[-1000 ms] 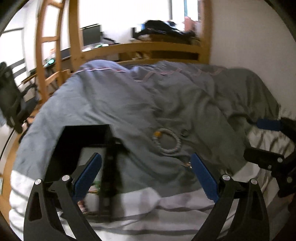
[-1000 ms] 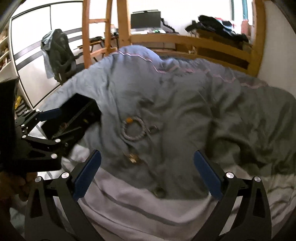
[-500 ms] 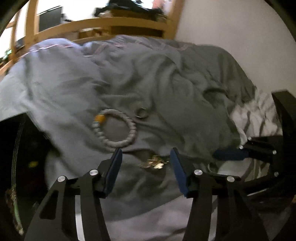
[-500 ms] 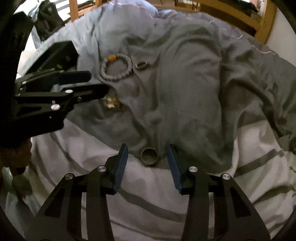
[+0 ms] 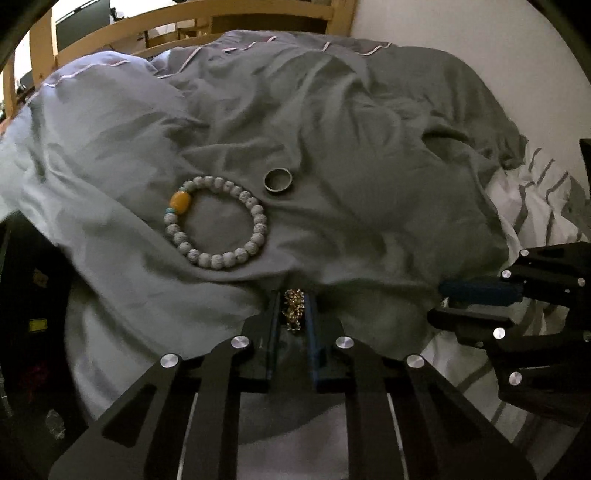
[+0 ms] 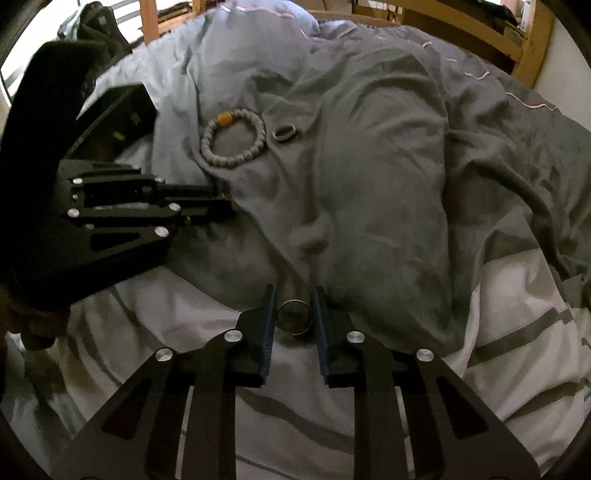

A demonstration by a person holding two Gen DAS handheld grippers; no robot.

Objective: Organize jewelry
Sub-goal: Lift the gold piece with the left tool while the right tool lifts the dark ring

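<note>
On the bed's grey duvet (image 5: 369,155), left gripper (image 5: 292,314) clamped on gold chain (image 5: 293,310), right gripper (image 6: 294,317) pinching metal ring (image 6: 294,317), beaded bracelet (image 5: 218,223) and second ring (image 5: 278,180) just beside each other, black jewelry box (image 6: 118,114) at left

black box (image 5: 22,332) cut off at left edge; contents too dark, maybe jewelry.

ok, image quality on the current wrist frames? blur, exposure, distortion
Left wrist: sharp on the beaded bracelet and ring; dim overall, the jewelry box lost in shadow, heavy fisheye bending the bed frame. Right wrist: slight softness, window blown out top-left, the left gripper nearly black, the ring in the right gripper readable.
</note>
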